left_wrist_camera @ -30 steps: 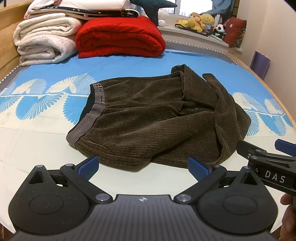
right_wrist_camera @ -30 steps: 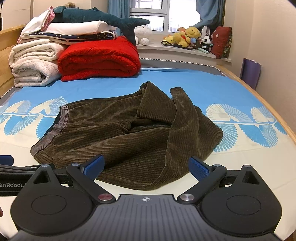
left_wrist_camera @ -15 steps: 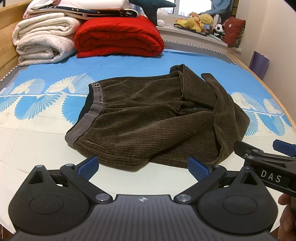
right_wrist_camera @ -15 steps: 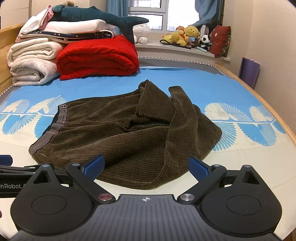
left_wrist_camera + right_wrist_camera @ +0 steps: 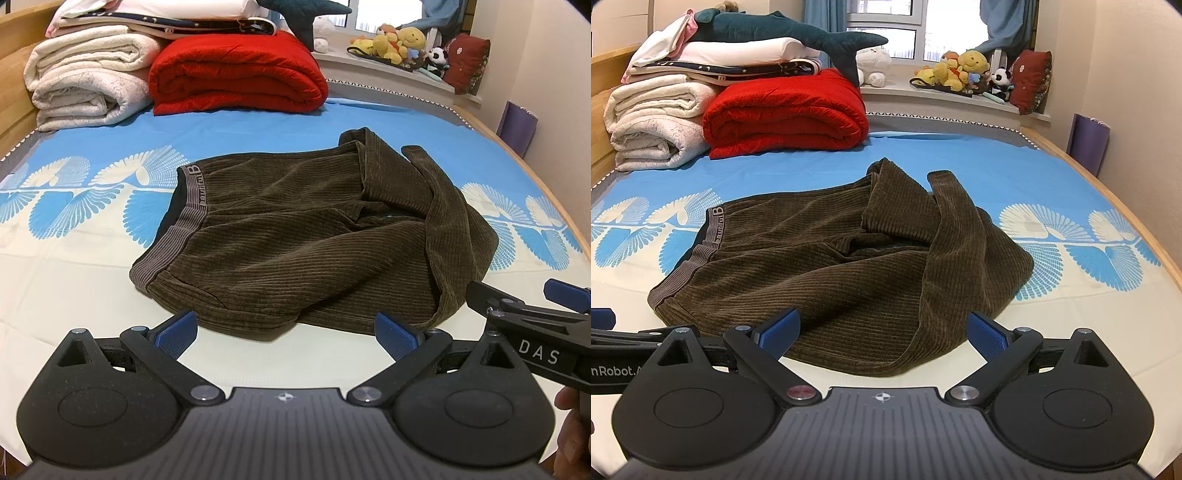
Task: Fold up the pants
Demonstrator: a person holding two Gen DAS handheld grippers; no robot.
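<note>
Dark brown corduroy pants (image 5: 295, 236) lie crumpled on the bed, the grey waistband (image 5: 184, 218) at the left and the legs bunched and folded over at the right. They show in the right wrist view too (image 5: 849, 266). My left gripper (image 5: 286, 330) is open and empty, just short of the pants' near edge. My right gripper (image 5: 884, 328) is open and empty, its fingers either side of the near hem. The right gripper also shows in the left wrist view (image 5: 532, 306), at the pants' right corner.
The bed sheet (image 5: 92, 258) is blue and cream with fan prints. Folded white blankets (image 5: 85, 85) and a red quilt (image 5: 236, 74) are stacked at the far end. Stuffed toys (image 5: 964, 70) sit on the window sill. A wooden bed edge (image 5: 1108, 199) runs along the right.
Both grippers have moved slightly forward toward the pants' near edge. The pants have not moved and both grippers stay open.
</note>
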